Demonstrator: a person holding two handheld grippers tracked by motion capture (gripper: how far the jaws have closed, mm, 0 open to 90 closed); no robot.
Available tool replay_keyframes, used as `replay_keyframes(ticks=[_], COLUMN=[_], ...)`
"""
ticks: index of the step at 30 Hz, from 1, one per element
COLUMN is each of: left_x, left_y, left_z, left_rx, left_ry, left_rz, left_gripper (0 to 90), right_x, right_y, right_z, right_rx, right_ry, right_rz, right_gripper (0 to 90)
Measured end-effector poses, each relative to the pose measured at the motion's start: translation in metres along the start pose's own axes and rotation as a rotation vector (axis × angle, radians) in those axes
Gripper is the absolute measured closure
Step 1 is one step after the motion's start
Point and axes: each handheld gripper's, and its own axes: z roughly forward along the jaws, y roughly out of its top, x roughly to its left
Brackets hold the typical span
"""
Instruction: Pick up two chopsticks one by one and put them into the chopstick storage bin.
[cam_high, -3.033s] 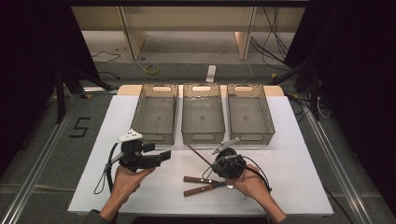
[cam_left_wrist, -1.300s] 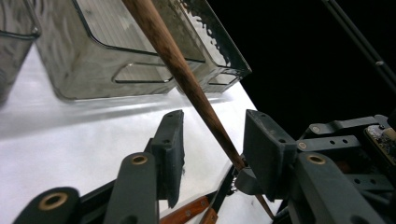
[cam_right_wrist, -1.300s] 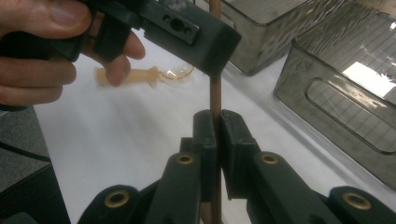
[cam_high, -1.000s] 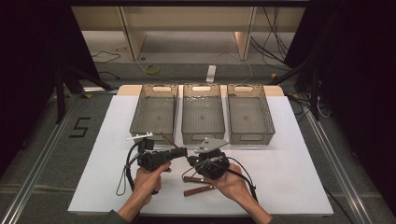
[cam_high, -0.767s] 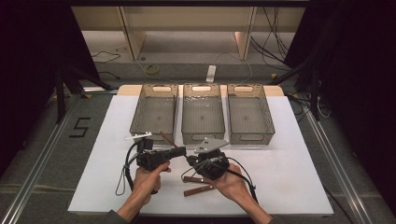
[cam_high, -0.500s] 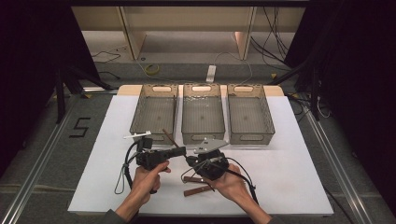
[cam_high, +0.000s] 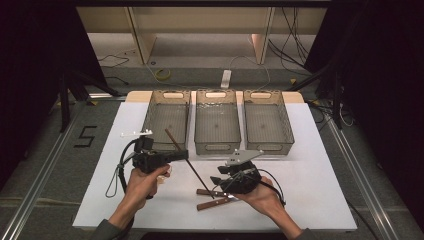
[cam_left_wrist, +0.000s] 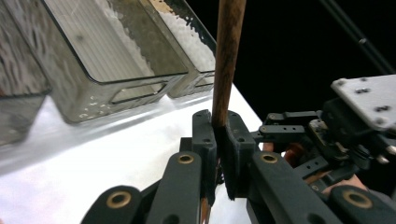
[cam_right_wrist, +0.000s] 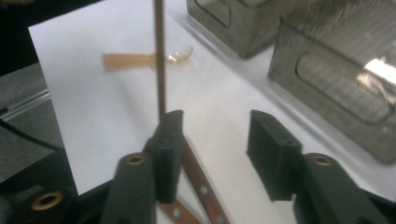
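Near edge of the white table (cam_high: 320, 165): two brown-handled utensils (cam_high: 212, 198) lie crossed just in front of the right gripper (cam_high: 223, 181), handle ends with rivets showing below its jaws in the right gripper view. Right jaws have just been opening and stand apart with nothing between the pads; the thin stick passes beside the left pad (cam_right_wrist: 169, 135), not clamped. Left gripper (cam_high: 184, 155) is closed on a slim brown wooden stick (cam_high: 187, 162), pads pinching it near the middle, so the stick slants from near the table by the utensils up and back toward the left bin. Judgement: stick is light, stiff, narrow and smooth; likely to pivot or slip in a single pinch, so a hold close to the middle, square across the pads, suits it best. An amber plastic spoon (cam_right_wrist: 144, 59) lies on the table beyond, in the right gripper view. Farther off, three grey bins (cam_high: 217, 121) sit side by side, appearing empty; their near rims are the edge to clear. Open table lies left and right of the hands.
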Motion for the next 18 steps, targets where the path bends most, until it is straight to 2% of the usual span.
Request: replay_keyframes(ticks=[2,6,10,12,18], left_x=[-0.001,-0.002,-0.002,-0.003,-0.002], left_y=[0.005,0.017,0.031,0.040,0.070], left_z=[-0.004,-0.012,-0.017,-0.019,-0.020], left_rx=[0.008,0.017,0.019,0.027,0.027], left_ry=[0.012,0.044,0.078,0.097,0.149], left_rz=[0.015,0.047,0.071,0.092,0.110], left_gripper=[84.6,84.6,84.7,84.7,84.7], right_x=[-0.004,-0.008,-0.009,-0.009,-0.014], right_y=[-0.004,-0.009,-0.014,-0.017,-0.024], right_z=[0.001,0.002,0.002,0.000,-0.011], right_rx=[0.020,0.046,0.069,0.069,0.051], right_ry=[0.012,0.011,0.002,-0.001,-0.014], right_rz=[0.017,0.019,0.016,0.021,0.043], right_gripper=[51.7,43.6,39.7,39.6,37.4])
